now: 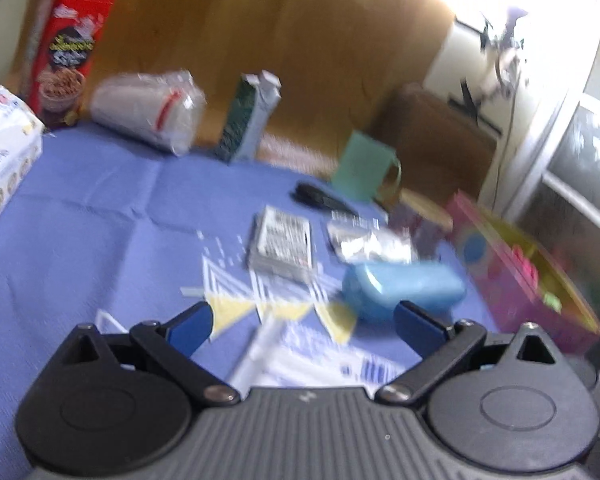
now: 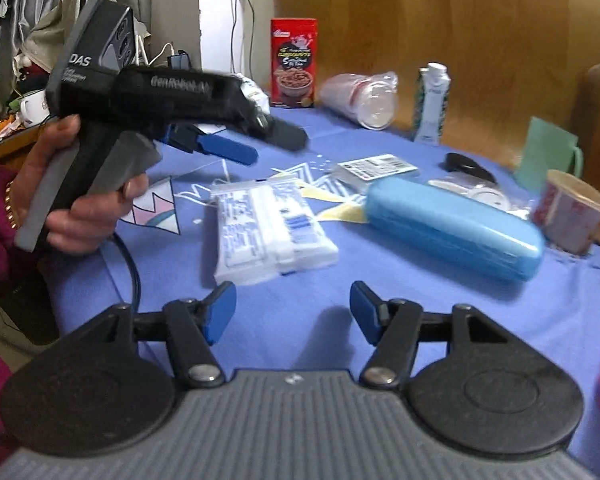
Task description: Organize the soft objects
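The left gripper [image 1: 302, 322] is hovering over a blue printed tablecloth [image 1: 84, 216], its blue-padded fingers [image 1: 192, 328] spread wide with nothing between them. Just beyond its right finger, a glossy light-blue oblong case [image 1: 404, 288] is lying on its side, touching a crinkled silver foil packet [image 1: 370, 242]. Beside that, a flat grey pack with a printed label [image 1: 282, 246] is resting on the cloth. A white plastic-wrapped pack [image 1: 320, 364], heavily blurred and possibly tissues, is sitting right under the open jaws. At the table's far edge, a tall red cereal box [image 1: 66, 54] is standing upright, while a clear sleeve of stacked white cups [image 1: 146, 110] is lying beside it.
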### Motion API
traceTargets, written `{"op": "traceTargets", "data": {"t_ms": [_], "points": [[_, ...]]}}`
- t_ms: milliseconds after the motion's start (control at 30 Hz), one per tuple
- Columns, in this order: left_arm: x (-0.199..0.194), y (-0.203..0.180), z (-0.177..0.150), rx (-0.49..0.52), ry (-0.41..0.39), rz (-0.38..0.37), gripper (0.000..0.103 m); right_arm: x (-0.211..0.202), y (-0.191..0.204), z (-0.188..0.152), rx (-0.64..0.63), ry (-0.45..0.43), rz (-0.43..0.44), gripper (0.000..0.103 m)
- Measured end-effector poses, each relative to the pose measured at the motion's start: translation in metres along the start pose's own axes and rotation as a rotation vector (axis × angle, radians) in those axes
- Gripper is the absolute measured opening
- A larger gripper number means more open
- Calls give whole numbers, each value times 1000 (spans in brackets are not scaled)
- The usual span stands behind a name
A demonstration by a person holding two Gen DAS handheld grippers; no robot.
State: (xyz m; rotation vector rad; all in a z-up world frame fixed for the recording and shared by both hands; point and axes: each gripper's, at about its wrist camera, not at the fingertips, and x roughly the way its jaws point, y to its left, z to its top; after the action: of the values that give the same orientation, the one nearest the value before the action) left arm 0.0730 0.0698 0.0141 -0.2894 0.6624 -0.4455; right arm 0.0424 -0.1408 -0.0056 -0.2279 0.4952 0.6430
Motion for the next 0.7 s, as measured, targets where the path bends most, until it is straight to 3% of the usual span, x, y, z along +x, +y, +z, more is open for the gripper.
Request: {"op": "traceTargets", "data": {"t_ms": [33, 167, 267, 367, 467, 567, 700], "points": [[5, 0, -4, -6, 29, -3, 94, 0, 5, -1, -1, -4, 2, 65], [5, -10, -12, 22, 25, 15, 85, 12, 13, 2, -14, -10, 3, 65], [4, -14, -15, -3, 30, -13, 82, 9, 14, 2, -11, -14, 6, 64], [6, -23, -20, -28, 62, -102, 80, 3, 9, -1, 20, -20, -23, 61], [9, -45, -29, 16, 99, -172, 79, -6, 0, -6, 65, -24, -23, 60], [9, -57, -31, 52, 116, -183, 80, -18, -1, -13, 67, -20, -37, 60], [6, -46, -25, 7, 115, -161, 83, -31, -3, -21, 62, -18, -67, 60]]}}
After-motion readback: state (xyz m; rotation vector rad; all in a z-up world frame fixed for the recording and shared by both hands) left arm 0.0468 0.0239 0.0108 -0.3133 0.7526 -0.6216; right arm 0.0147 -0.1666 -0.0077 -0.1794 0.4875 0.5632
